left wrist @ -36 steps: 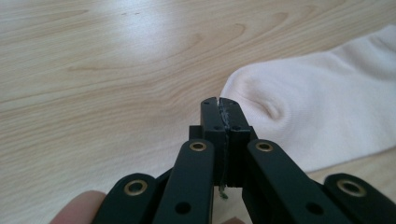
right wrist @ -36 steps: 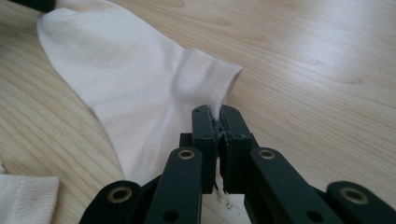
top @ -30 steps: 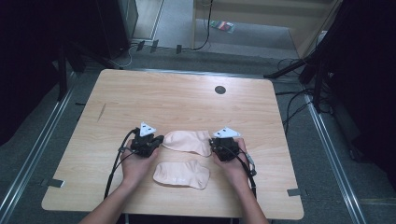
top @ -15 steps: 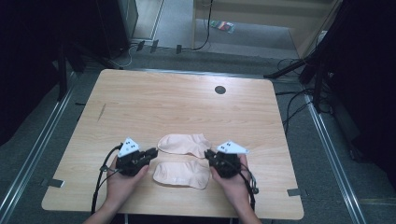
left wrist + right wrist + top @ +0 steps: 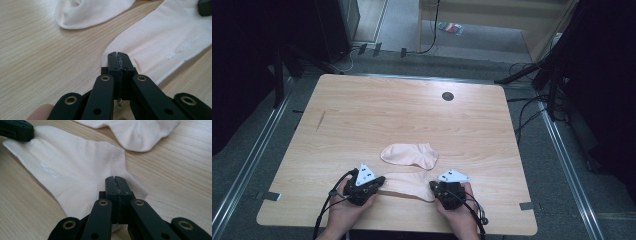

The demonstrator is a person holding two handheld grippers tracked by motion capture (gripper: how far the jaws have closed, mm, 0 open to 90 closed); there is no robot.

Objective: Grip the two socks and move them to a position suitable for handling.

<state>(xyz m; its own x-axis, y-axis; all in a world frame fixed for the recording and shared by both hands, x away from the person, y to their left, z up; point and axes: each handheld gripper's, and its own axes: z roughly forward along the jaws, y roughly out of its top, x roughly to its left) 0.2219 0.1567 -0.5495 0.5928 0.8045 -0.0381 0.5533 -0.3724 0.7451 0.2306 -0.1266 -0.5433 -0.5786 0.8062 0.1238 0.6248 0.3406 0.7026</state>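
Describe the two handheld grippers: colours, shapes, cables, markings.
Both the left gripper and the right gripper are black, each topped by a pale grey three-cornered plate with small dark dots. Black cables trail back along the person's bare forearms. In the gripper views the jaws are flat black link arms with brass-coloured rivets ending in blocky tips.

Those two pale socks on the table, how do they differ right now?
The near sock has a shut claw at each end, left claw and right claw; the far sock lies free. The near sock bears small white lettering; none shows on the far sock. Both are pale peach and lie flat on the wooden table.
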